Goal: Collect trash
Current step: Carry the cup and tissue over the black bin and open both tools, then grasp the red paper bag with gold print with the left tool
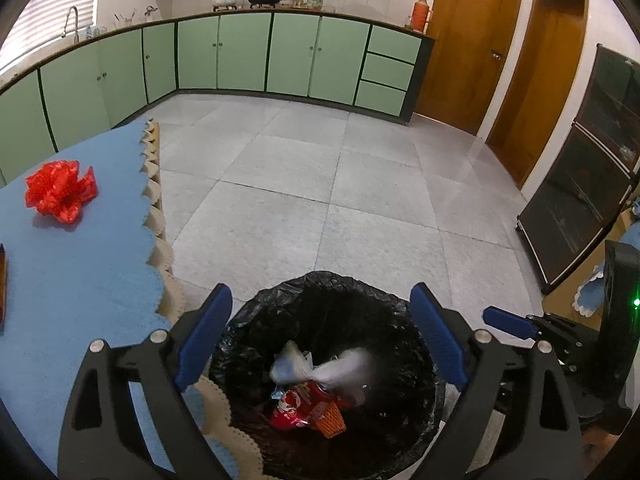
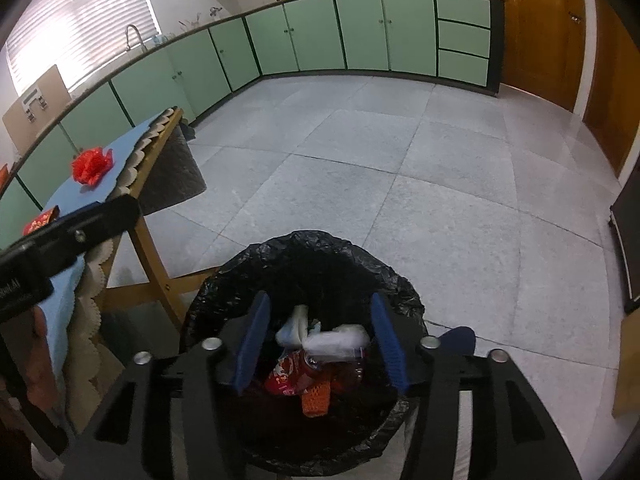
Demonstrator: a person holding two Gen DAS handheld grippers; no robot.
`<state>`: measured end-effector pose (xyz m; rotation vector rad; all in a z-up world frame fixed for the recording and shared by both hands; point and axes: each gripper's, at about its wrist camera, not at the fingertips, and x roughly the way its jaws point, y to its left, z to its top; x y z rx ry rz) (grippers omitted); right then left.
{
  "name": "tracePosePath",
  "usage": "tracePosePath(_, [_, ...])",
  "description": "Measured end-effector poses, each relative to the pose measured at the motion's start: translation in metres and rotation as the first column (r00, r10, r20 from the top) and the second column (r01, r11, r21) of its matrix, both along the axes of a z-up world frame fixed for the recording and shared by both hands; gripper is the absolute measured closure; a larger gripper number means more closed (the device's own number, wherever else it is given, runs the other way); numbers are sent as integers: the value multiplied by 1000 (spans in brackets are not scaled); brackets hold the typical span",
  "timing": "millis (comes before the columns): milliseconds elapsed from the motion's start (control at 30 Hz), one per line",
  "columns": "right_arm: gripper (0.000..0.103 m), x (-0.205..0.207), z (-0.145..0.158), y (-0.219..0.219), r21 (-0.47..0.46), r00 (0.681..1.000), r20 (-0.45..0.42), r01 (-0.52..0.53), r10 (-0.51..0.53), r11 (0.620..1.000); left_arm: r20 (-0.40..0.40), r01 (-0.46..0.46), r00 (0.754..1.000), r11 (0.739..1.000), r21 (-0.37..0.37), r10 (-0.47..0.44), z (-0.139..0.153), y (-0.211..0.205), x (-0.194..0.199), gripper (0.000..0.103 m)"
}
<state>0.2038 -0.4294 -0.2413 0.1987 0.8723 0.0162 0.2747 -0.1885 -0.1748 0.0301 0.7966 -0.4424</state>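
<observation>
A bin with a black liner stands on the floor beside the table; it also shows in the right wrist view. My left gripper hangs open over it with nothing between its fingers. My right gripper is open over the same bin, its pads touching nothing. Below them a blurred white wad lies on a red packet and an orange net piece. A crumpled red wrapper sits on the blue-clothed table.
A small red packet lies near the table's edge. The wooden table legs stand just left of the bin. Green cabinets line the far walls, wooden doors and a dark cabinet are at right. Grey tiled floor spreads beyond the bin.
</observation>
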Motion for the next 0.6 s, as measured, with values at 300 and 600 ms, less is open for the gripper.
tracePosePath(300, [31, -6, 24, 7, -28, 999, 45, 6, -5, 1000, 66, -53, 996, 999, -3, 53, 28, 36, -10, 15])
tracePosePath(600, [22, 6, 63, 52, -42, 989, 123, -81, 86, 996, 135, -197, 972, 980, 27, 192, 51, 117, -21, 14])
